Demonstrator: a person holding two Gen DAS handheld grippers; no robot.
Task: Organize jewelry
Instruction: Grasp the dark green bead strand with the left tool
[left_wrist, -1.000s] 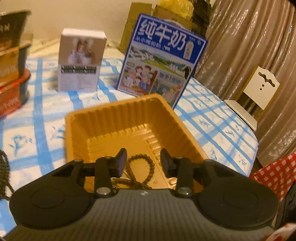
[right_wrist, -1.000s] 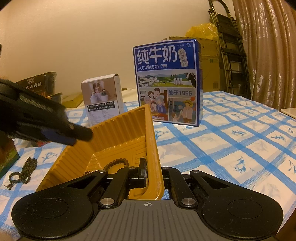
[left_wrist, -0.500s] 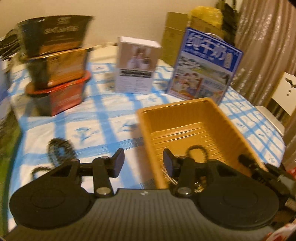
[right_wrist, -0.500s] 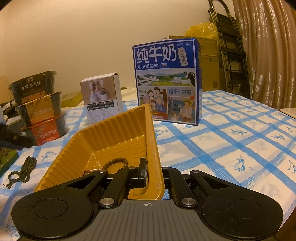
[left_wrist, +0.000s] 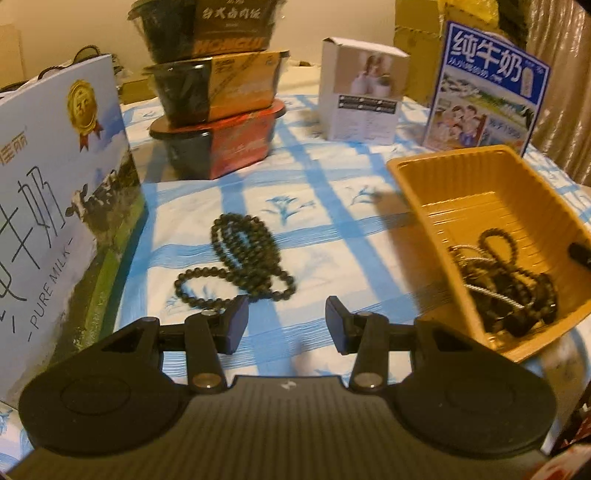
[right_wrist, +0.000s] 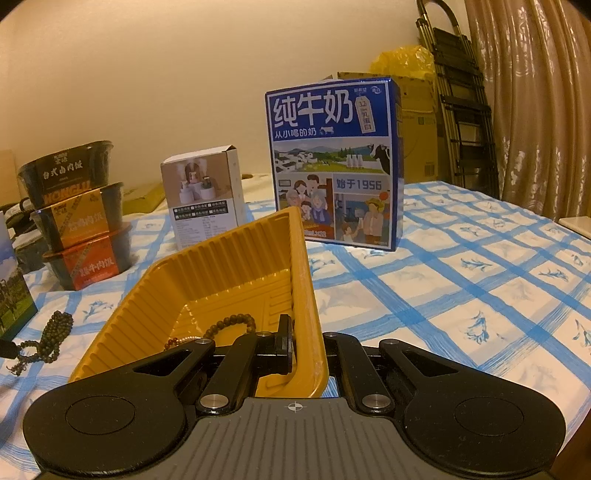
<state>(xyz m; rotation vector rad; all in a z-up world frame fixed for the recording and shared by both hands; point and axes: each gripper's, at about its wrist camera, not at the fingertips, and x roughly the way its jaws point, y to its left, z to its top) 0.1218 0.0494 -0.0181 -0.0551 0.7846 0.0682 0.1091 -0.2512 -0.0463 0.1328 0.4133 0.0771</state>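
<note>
A dark bead necklace (left_wrist: 242, 260) lies coiled on the blue-checked tablecloth; it also shows at the left edge of the right wrist view (right_wrist: 44, 341). My left gripper (left_wrist: 286, 325) is open and empty, just short of it. A yellow plastic tray (left_wrist: 476, 184) on the right holds a bead bracelet and a thin chain (left_wrist: 506, 280). My right gripper (right_wrist: 304, 345) is shut on the tray's near wall (right_wrist: 306, 295), one finger inside and one outside. Brown beads (right_wrist: 229, 326) show inside the tray.
A large milk box (left_wrist: 55, 206) stands close on the left. Three stacked food bowls (left_wrist: 218, 96), a small white box (left_wrist: 364, 92) and a blue milk carton (left_wrist: 487, 88) stand behind. Curtains and a ladder (right_wrist: 461, 103) are at the right.
My left gripper has swung left, away from above the tray to in front of the necklace on the cloth. The right gripper stays clamped on the tray wall.
</note>
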